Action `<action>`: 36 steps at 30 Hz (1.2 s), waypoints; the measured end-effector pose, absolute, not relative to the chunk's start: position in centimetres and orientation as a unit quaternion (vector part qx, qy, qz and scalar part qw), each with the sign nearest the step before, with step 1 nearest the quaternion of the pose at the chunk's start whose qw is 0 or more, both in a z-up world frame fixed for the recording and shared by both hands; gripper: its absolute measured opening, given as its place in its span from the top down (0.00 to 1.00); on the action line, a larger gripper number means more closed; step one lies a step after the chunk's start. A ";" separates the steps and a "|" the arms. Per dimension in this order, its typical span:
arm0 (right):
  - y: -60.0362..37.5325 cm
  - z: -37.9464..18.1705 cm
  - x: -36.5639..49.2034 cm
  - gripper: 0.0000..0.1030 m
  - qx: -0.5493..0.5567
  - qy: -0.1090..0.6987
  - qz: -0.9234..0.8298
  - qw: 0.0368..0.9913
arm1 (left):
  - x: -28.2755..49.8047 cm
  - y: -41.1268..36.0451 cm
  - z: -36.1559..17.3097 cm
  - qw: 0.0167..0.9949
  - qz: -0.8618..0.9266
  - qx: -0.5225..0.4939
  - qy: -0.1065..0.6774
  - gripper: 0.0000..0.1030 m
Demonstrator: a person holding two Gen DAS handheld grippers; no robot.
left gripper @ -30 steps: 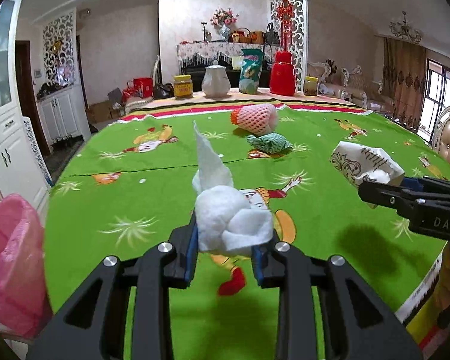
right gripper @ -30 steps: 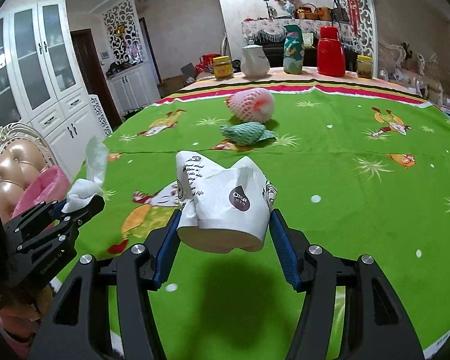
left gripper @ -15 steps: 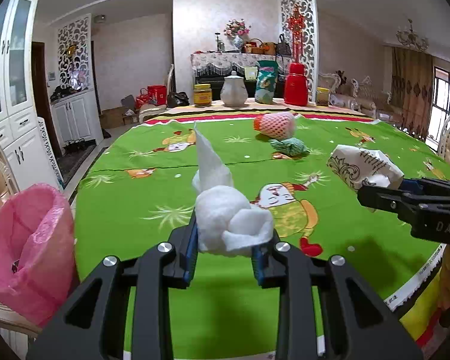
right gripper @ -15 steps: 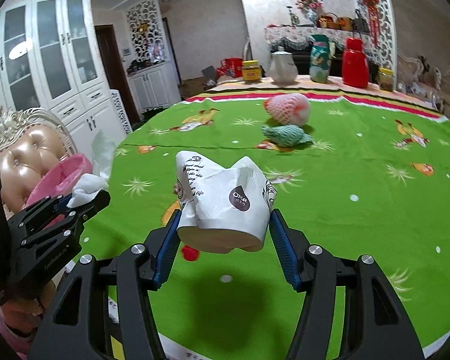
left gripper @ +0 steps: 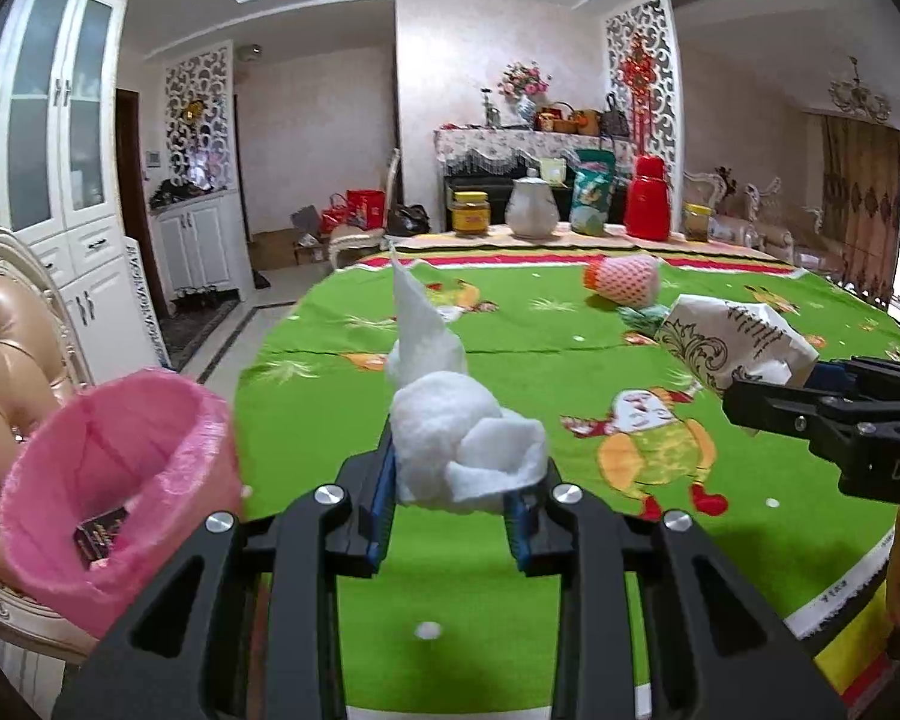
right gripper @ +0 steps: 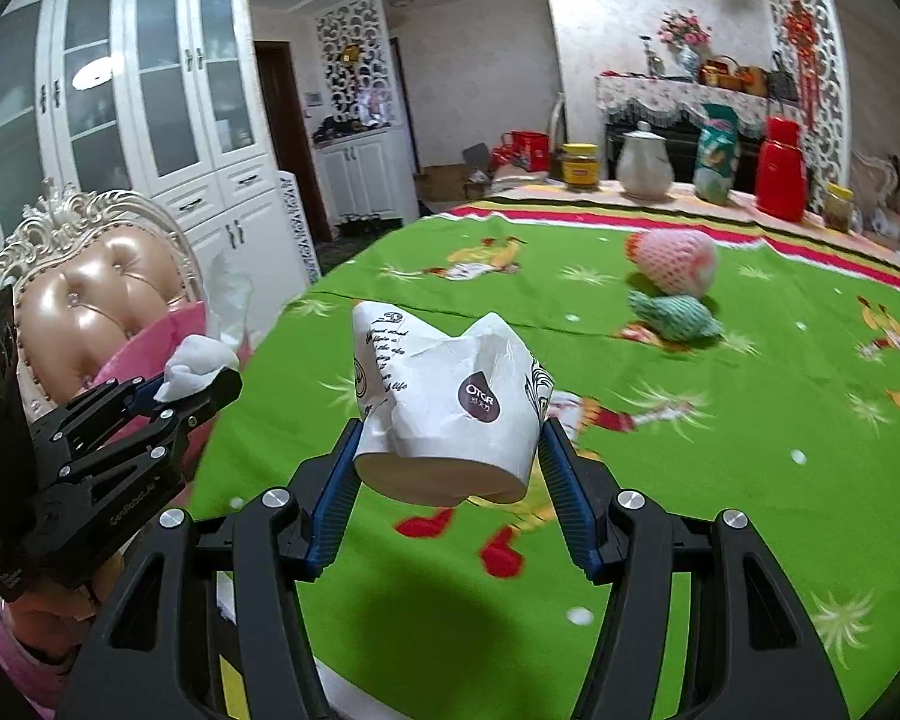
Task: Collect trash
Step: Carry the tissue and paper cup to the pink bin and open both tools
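Note:
My left gripper [left gripper: 453, 501] is shut on a crumpled white tissue [left gripper: 450, 438] with a pointed tail, held above the near edge of the green tablecloth [left gripper: 510, 588]. To its left a pink-lined trash bin [left gripper: 120, 492] sits on a chair. My right gripper [right gripper: 447, 480] is shut on a crushed white paper cup [right gripper: 444, 402], also over the table's near edge. In the right wrist view the left gripper [right gripper: 201, 381] with its tissue [right gripper: 192, 360] hangs at the left, beside the pink bin [right gripper: 150, 342]. The right gripper and its cup [left gripper: 732, 342] show at the right of the left wrist view.
On the tablecloth farther back lie a pink foam-netted fruit [right gripper: 675, 261] and a green foam net [right gripper: 675, 318]. A white jug [right gripper: 645, 165], a yellow jar [right gripper: 579, 165] and a red flask [right gripper: 780, 171] stand at the far edge. A tufted chair [right gripper: 96, 288] stands left of the table.
Both grippers have swung left along the table's near edge with their loads. The pink bin has come further into the left wrist view, and the chair now fills more of the right wrist view.

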State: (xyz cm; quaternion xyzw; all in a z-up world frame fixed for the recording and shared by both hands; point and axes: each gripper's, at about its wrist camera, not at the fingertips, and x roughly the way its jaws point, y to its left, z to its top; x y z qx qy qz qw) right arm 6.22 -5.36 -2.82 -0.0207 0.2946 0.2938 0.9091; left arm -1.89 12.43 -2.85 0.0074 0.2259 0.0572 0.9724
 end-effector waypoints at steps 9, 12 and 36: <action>0.5 -1.9 6.4 0.45 -0.048 0.283 0.350 0.892 | -3.8 17.7 -1.8 0.971 0.114 -0.008 0.212 0.71; 2.8 -1.7 6.5 0.45 -0.056 0.281 0.370 0.883 | -4.5 19.8 -1.5 0.968 0.136 -0.015 0.209 0.71; 21.5 -1.3 8.0 0.45 -0.117 0.284 0.495 0.813 | -8.0 35.6 -4.0 0.930 0.254 -0.093 0.248 0.70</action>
